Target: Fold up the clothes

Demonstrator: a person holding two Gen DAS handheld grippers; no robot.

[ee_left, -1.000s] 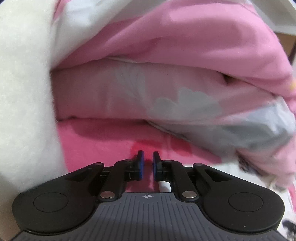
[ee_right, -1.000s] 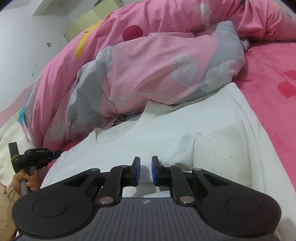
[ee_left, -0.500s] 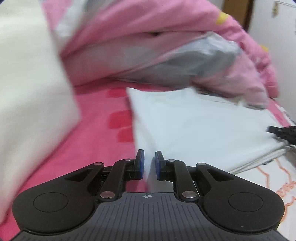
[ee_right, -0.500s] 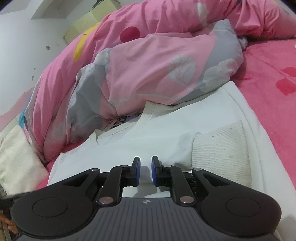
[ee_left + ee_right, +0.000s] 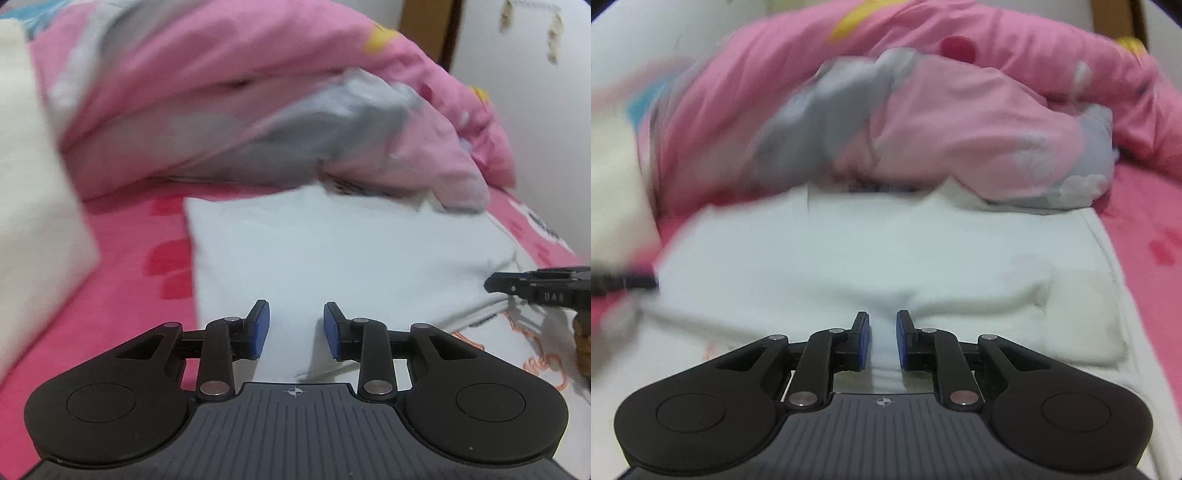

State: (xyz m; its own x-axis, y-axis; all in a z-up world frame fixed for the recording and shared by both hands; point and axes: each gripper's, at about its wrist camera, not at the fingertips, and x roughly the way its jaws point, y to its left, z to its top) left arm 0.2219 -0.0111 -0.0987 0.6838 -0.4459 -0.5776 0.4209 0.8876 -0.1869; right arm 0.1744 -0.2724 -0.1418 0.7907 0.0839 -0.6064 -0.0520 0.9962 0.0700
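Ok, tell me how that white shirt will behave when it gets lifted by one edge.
The white shirt is probably floppy: it lies flat with soft creases on the pink bed. It likely sags and unfolds if lifted, and looks light. The right tool has fabric between its pads.

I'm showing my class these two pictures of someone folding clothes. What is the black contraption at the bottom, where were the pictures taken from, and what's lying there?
Each black device is a hand-held gripper with a camera looking along its two fingers. One picture comes from the left gripper, open and holding nothing. The other comes from the right gripper, its fingers slightly apart with white cloth between them; whether it grips is unclear. A white garment lies spread on a pink bedsheet, with a pink-and-grey duvet bunched behind it. Both pictures are blurred.
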